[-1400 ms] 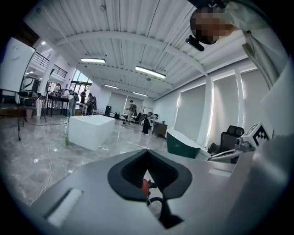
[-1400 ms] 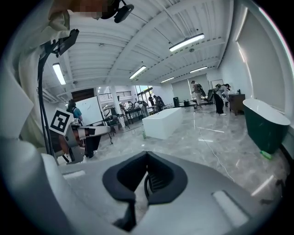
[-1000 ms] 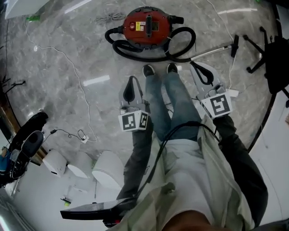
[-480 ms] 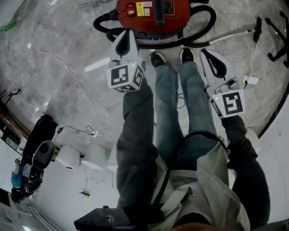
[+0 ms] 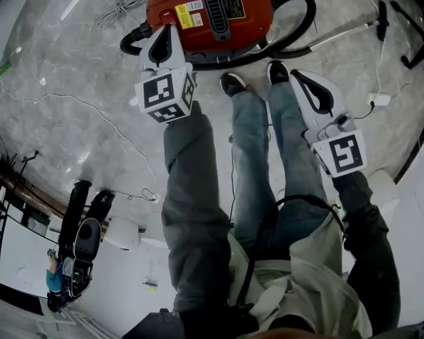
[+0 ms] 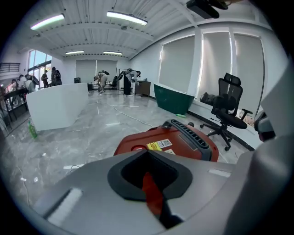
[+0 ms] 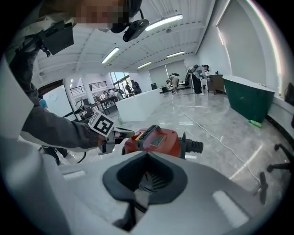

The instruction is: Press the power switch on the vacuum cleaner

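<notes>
Left tongs, jaws together and empty, hover at the red vacuum cleaner on the marble floor. Right tongs, likewise closed, hang beside it. Only the head view shows its black hose curled around.

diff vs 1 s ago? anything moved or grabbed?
The left gripper reached forward from beside the knees to the near-left edge of the vacuum; whether it touches can't be judged. The head camera also came closer to the vacuum. Nothing was gripped or released. The right gripper stayed by the right leg, and both grippers are shut as before.
</notes>
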